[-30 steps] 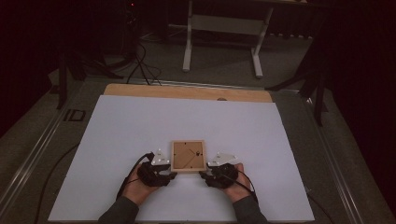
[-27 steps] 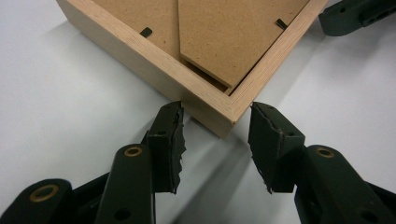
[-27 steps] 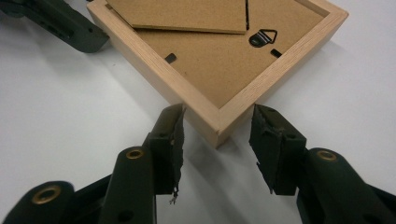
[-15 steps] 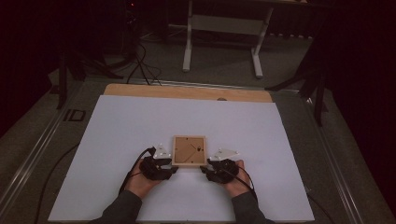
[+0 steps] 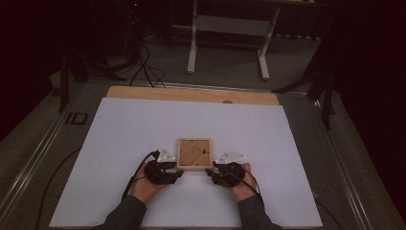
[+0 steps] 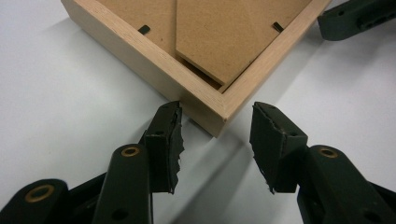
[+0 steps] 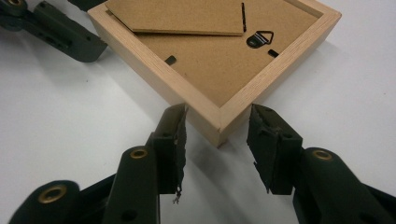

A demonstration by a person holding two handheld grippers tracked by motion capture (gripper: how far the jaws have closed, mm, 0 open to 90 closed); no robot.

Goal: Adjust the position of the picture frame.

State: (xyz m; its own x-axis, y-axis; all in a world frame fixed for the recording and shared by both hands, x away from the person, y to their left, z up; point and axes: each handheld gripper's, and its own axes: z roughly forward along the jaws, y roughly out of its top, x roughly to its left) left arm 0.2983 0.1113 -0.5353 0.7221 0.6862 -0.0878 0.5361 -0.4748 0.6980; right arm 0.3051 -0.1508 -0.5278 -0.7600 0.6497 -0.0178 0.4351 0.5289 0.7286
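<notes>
**Q:** Frame position?

**Me:** Wooden picture frame lies face-down on the white sheet, near my edge. Inside its rim I see the brown backing board with a stand flap and a small metal hanger.

**Q:** Grippers?

**Me:** Left gripper and right gripper each straddle a near corner, jaws apart, not clamped.

Black grippers: left gripper, right gripper; brass rivets, torn jaws; dark sleeves.

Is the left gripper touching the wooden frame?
Cannot tell. In the left gripper view, the left gripper stands open around the wooden frame corner; its one pad looks very close.
</notes>
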